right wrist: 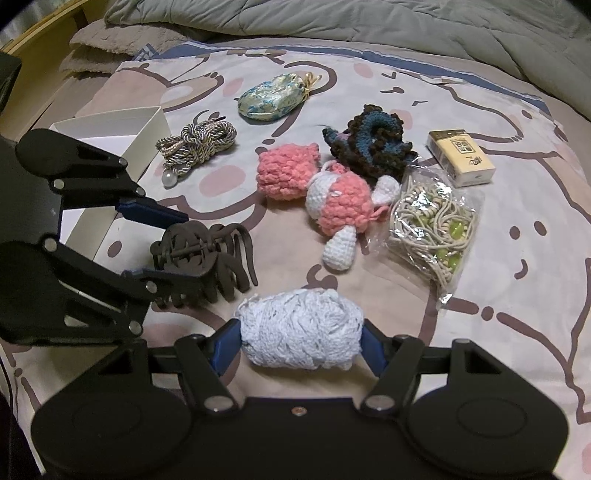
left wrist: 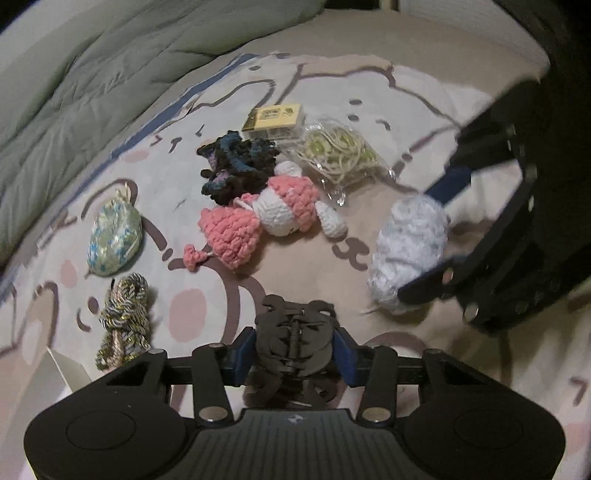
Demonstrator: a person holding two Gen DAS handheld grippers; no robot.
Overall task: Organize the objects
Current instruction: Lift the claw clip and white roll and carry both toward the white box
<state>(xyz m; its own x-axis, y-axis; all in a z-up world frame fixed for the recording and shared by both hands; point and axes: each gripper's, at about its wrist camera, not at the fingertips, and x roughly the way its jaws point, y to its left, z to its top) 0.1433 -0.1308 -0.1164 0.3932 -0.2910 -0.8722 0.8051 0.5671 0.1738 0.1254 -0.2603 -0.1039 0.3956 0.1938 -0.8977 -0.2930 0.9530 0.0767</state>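
My left gripper point(left wrist: 295, 350) is shut on a dark brown hair claw clip point(left wrist: 295, 332); it also shows in the right wrist view point(right wrist: 207, 258) at left, just above the bed. My right gripper point(right wrist: 301, 339) is shut on a white crocheted bundle point(right wrist: 301, 328), seen at right in the left wrist view point(left wrist: 410, 251). On the bed lie a pink-and-white crochet doll point(right wrist: 332, 206), a dark blue-brown crochet piece point(right wrist: 373, 147), a bag of cord point(right wrist: 432, 225), a small yellow box point(right wrist: 461, 157), a brocade pouch point(right wrist: 273, 96) and a twisted cord bundle point(right wrist: 195, 147).
An open white cardboard box point(right wrist: 122, 136) stands at the left on the cartoon-print bedspread point(right wrist: 517, 258). A grey-green duvet point(right wrist: 369, 22) is bunched along the far side. Folded beige cloth point(right wrist: 110, 44) lies at the far left.
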